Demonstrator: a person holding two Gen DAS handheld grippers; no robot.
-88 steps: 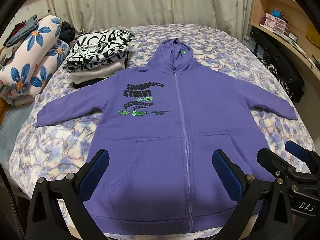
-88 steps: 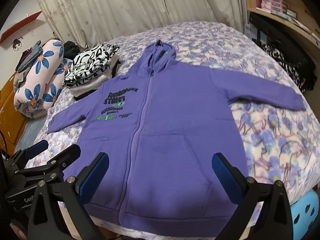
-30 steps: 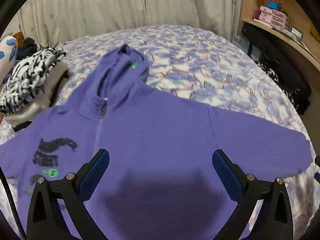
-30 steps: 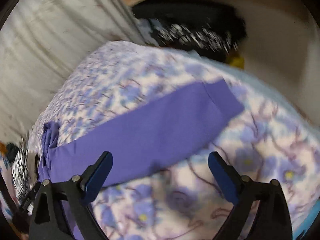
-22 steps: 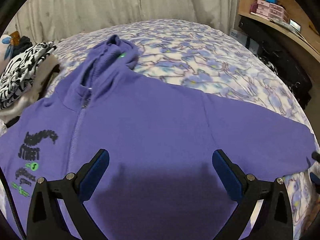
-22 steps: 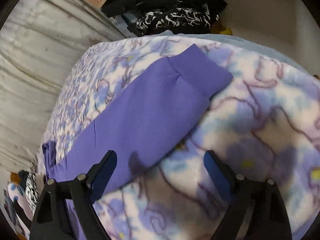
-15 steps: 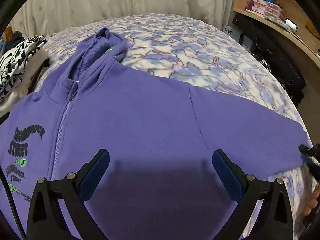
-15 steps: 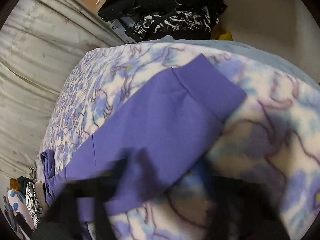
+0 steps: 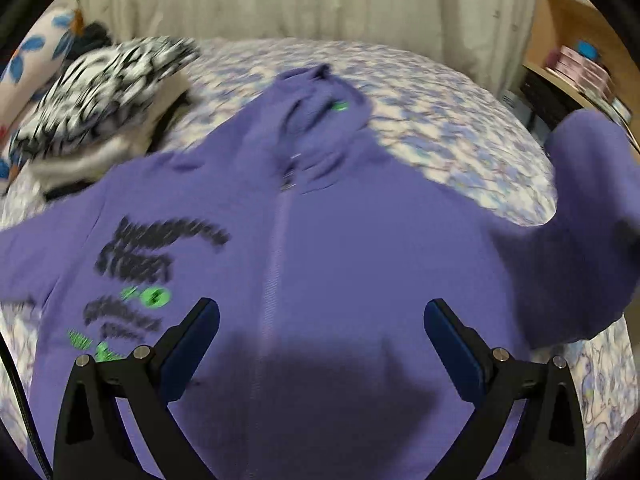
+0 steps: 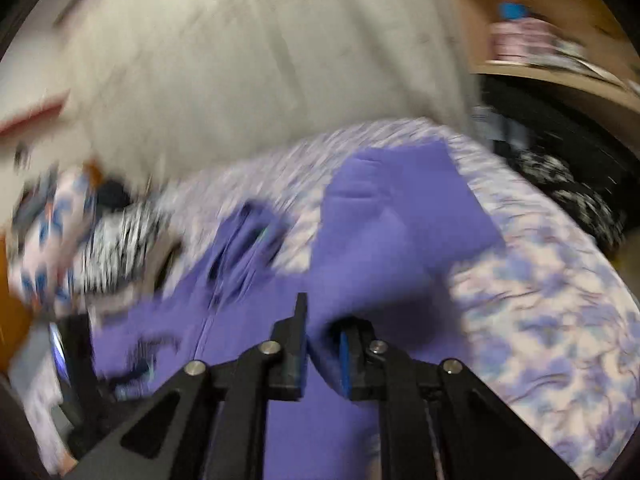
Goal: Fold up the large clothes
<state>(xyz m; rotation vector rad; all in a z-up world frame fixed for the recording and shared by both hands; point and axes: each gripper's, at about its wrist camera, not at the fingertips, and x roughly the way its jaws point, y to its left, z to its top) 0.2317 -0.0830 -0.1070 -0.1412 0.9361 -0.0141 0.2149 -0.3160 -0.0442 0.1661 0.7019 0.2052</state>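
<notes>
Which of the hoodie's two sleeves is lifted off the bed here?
The sleeve on the plain side, away from the printed lettering. It rises off the bed, gripped by the right hand-held gripper, whose jaws are opening; the other sleeve lies flat.

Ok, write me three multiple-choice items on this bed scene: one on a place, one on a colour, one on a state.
1. Where does the stack of folded clothes lie in the left wrist view?
A. left of the hood
B. on the shelf
C. on the hoodie's hem

2. What colour is the hoodie?
A. red
B. purple
C. white

3. How is the sleeve in the right wrist view?
A. flat on the bed
B. tucked inside the hood
C. lifted, pinched between the pads of the right gripper

Answers: 1 A, the black-and-white stack lies left of the hood; 2 B, the fabric is purple all over; 3 C, purple cloth fills the narrow gap between the pads and the cuff stands raised above the bed.
</notes>
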